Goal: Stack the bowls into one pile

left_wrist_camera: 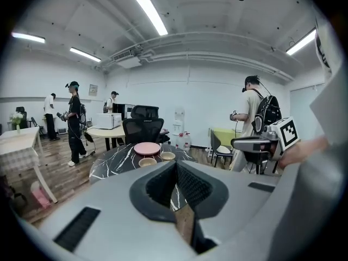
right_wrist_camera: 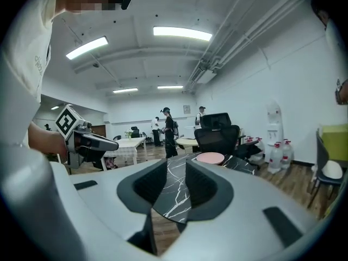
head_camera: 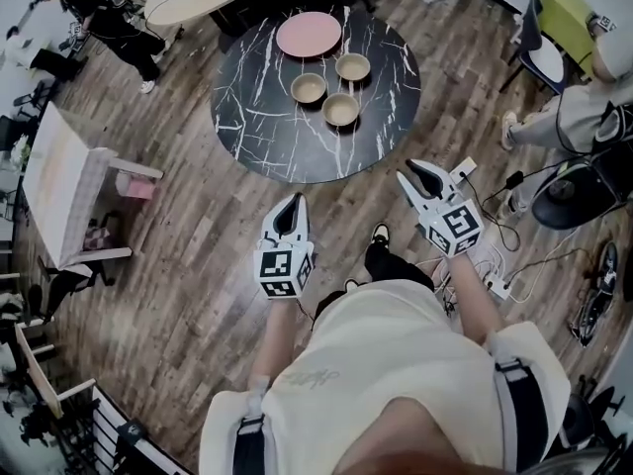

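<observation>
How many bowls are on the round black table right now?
3. The left bowl sits beside the back bowl, just below the pink plate; the near bowl is closest to the person. None is stacked; none seems hidden.

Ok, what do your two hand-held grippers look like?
The left hand-held gripper and right hand-held gripper are light grey and wedge-shaped, with black ribbed pads inside. Each carries a white cube printed with black square markers. The person wears a cream short-sleeved shirt.

Dark wood-plank floor (head_camera: 188, 236), round black marble table (head_camera: 257, 117), white walls (left_wrist_camera: 206, 107), ceiling strip lights (left_wrist_camera: 148, 7)
</observation>
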